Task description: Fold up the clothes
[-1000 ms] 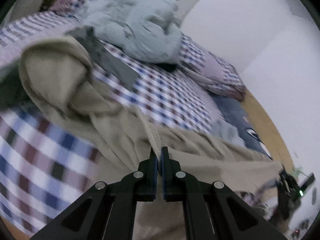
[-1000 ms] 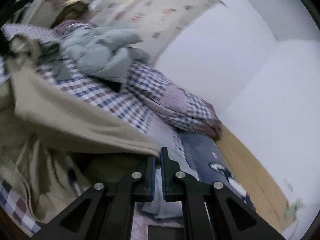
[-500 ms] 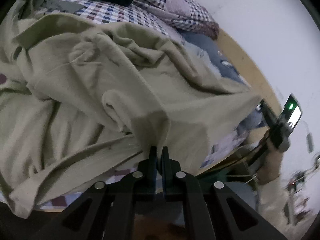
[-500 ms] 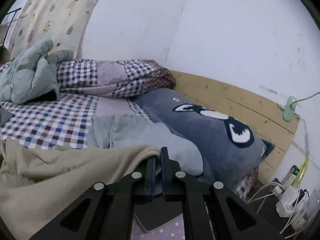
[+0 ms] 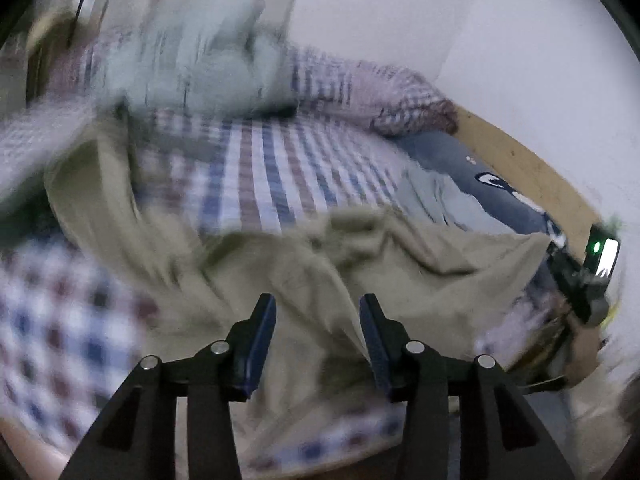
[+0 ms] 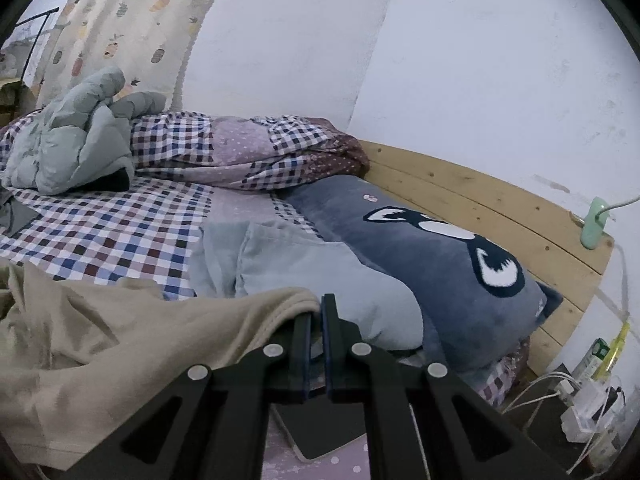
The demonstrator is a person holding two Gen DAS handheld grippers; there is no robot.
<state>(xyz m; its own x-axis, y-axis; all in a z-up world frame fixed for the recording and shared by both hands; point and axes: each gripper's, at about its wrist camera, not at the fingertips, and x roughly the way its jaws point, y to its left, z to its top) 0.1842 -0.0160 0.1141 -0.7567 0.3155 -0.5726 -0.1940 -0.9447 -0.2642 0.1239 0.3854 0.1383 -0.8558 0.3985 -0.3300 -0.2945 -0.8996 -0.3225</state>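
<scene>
Your left gripper (image 5: 316,320) hangs just above the khaki garment (image 5: 360,276), which lies spread over the checked bed sheet (image 5: 272,168); its jaws have just been opening and now stand apart, the cloth seen below and between them but not pressed by either pad. Your right gripper (image 6: 316,312) stays clenched on the garment's ribbed hem (image 6: 280,304), the fabric draping away to the left of its fingers. The garment is a soft beige-olive knit, rumpled into loose folds, one part running toward the far left of the bed, another reaching to the right edge where the right gripper's device with a green light (image 5: 596,264) shows in the left wrist view. That view is smeared with motion blur. Your left gripper tilts down toward the bed; your right points low across it toward a grey cartoon-face pillow (image 6: 440,256) and the wooden headboard (image 6: 500,216).
</scene>
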